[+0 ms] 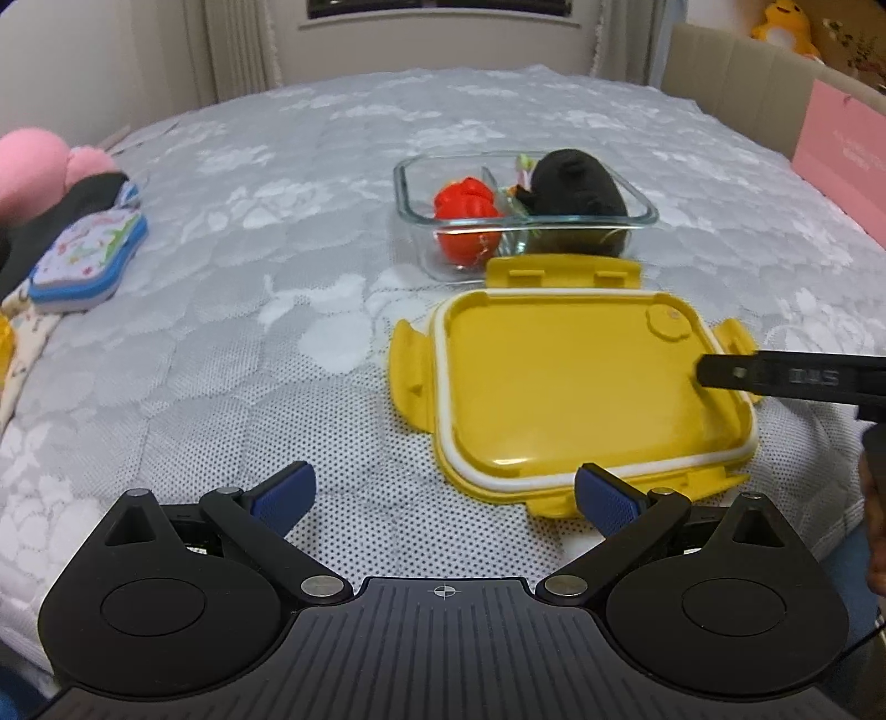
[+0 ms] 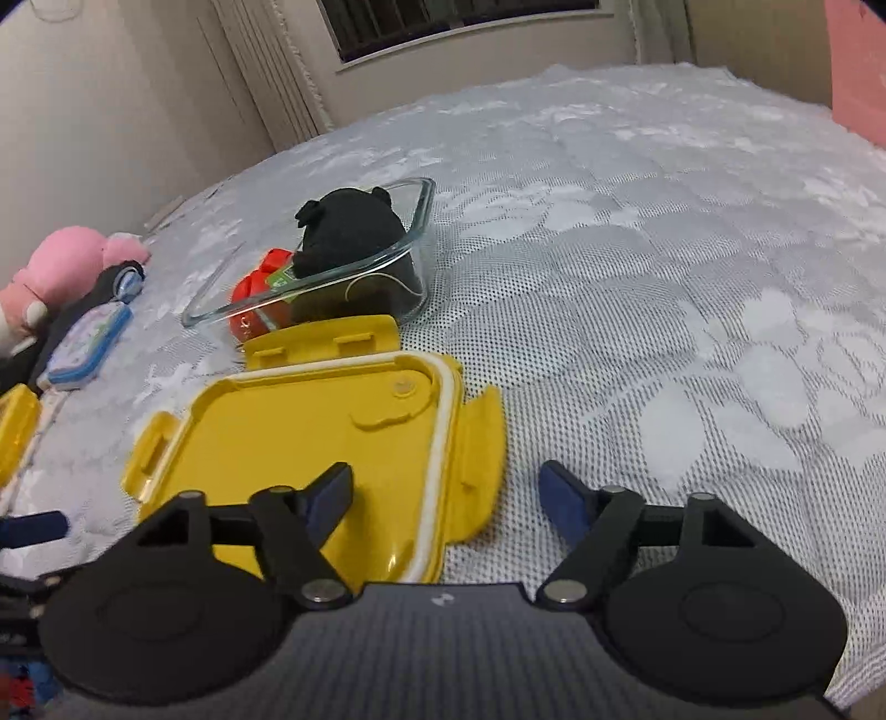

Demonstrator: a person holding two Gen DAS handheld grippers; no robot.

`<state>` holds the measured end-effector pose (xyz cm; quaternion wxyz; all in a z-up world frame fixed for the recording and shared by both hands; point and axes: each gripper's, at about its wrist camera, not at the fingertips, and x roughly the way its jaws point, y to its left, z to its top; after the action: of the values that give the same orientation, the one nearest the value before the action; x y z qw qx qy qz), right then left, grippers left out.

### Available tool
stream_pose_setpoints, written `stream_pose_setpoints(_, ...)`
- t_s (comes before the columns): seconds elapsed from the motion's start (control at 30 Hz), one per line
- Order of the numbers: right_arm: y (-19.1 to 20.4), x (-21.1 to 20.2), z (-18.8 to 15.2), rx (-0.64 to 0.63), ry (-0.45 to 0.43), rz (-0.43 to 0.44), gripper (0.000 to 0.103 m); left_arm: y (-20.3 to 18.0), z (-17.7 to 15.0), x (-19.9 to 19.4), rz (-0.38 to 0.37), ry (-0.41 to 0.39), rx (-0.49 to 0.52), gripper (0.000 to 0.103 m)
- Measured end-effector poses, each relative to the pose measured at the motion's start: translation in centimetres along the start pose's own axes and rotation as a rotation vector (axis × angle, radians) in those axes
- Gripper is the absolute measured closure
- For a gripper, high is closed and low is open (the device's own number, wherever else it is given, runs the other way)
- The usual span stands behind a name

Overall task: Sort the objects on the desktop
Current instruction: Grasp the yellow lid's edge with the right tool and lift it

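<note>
A yellow snap lid (image 1: 565, 387) lies upside down on the white patterned cloth, just in front of a clear glass container (image 1: 407, 188). Inside the container sit a red toy (image 1: 465, 213) and a black plush (image 1: 576, 185). My left gripper (image 1: 446, 495) hovers open at the lid's near-left corner with nothing between its fingers. In the right wrist view my right gripper (image 2: 448, 493) straddles the lid's (image 2: 310, 432) right rim and side latch. One finger is over the lid, the other over the cloth, and neither pad presses. A black finger (image 1: 775, 379) of it reaches in from the right.
A pink plush (image 1: 39, 166) and a blue-edged patterned pouch (image 1: 88, 260) lie at the left edge. A pink box (image 1: 841, 149) and a yellow plush (image 1: 783, 25) stand at the far right. Another yellow piece (image 2: 16, 432) pokes in at the left.
</note>
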<state>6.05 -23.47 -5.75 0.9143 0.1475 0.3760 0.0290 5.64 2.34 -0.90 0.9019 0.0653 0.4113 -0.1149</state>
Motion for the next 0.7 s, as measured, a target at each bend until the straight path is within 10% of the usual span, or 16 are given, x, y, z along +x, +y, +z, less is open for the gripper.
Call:
stream_pose_setpoints(0.1,0.2,0.0,0.3,-0.009,-0.02,-0.025,0.076,-0.6,0.2,-0.5,-0.006,-0.017,0.013,0.001)
stream_pose_setpoints(0.27,-0.7,-2.6,1.6,0.065,-0.044,0.095,0.09,-1.4,0.3,-1.4,-0.007,-0.045,0.049,0.001)
stream_pose_setpoints(0.7,10.2,-8.4,5.0,-0.261,-0.159,0.066,0.09,-1.1,-0.1,-6.0,0.025,-0.202,0.121,0.001)
